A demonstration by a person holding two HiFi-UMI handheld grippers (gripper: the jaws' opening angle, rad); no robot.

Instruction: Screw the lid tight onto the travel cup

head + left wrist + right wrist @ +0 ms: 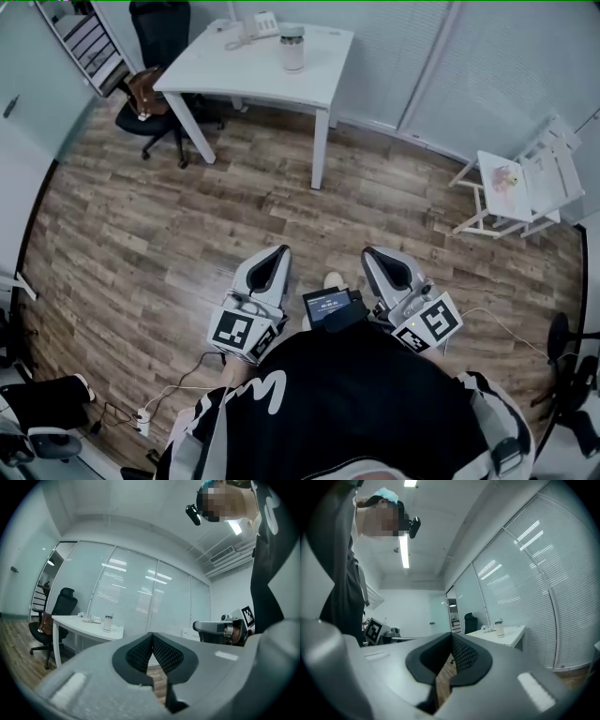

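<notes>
Both your left tool (277, 253) and right tool (375, 255) are closed, empty, above the wood floor (159, 234). The travel cup (292, 47) stands on the white bench (323, 80), well apart.

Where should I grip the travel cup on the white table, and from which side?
Probably best to grip the cup by its pale body, below the grey lid, coming in level from the near edge of the table. It stands upright with its round sides open, and that leaves the lid free to turn.
</notes>
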